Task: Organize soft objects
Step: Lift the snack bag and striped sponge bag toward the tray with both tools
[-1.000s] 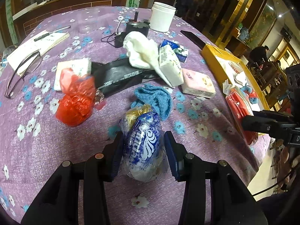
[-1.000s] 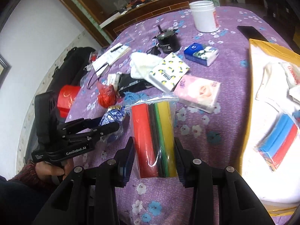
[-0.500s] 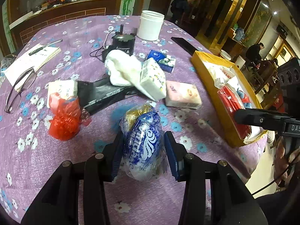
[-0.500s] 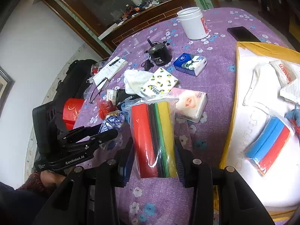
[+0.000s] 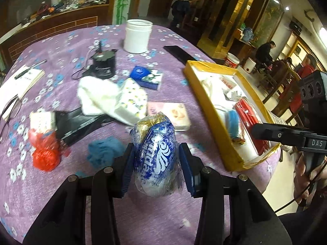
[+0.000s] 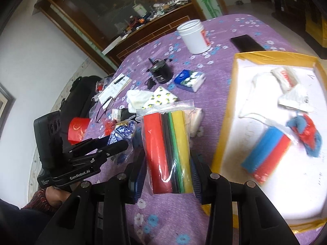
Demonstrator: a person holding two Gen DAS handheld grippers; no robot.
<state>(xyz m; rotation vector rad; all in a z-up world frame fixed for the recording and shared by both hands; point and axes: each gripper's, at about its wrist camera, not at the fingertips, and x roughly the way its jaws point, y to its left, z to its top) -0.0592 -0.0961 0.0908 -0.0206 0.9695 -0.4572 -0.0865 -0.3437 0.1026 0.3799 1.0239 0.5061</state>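
Note:
My left gripper point(image 5: 156, 164) is shut on a blue-and-white crinkly tissue pack point(image 5: 156, 155) and holds it above the purple tablecloth. It also shows in the right wrist view point(image 6: 120, 131). My right gripper point(image 6: 168, 175) is shut on a clear zip bag of red, black, green and yellow foam sheets point(image 6: 168, 151), held beside the left rim of the yellow-edged tray point(image 6: 224, 110). The tray point(image 5: 206, 102) holds a blue-and-red foam pack point(image 6: 265, 155), white packets and a red-and-blue cloth point(image 6: 306, 132).
On the cloth lie a red plastic bag point(image 5: 44, 151), a teal cloth point(image 5: 104, 151), a white towel point(image 5: 96, 98), a lemon-print tissue pack point(image 5: 132, 102), a pink pack point(image 5: 173, 114), a blue pack point(image 5: 147, 77), a black pouch point(image 5: 79, 122), a white jar point(image 5: 139, 35), and a notebook point(image 5: 20, 81).
Both grippers have lifted with their loads and moved right towards the tray. The tray has come nearer in both views.

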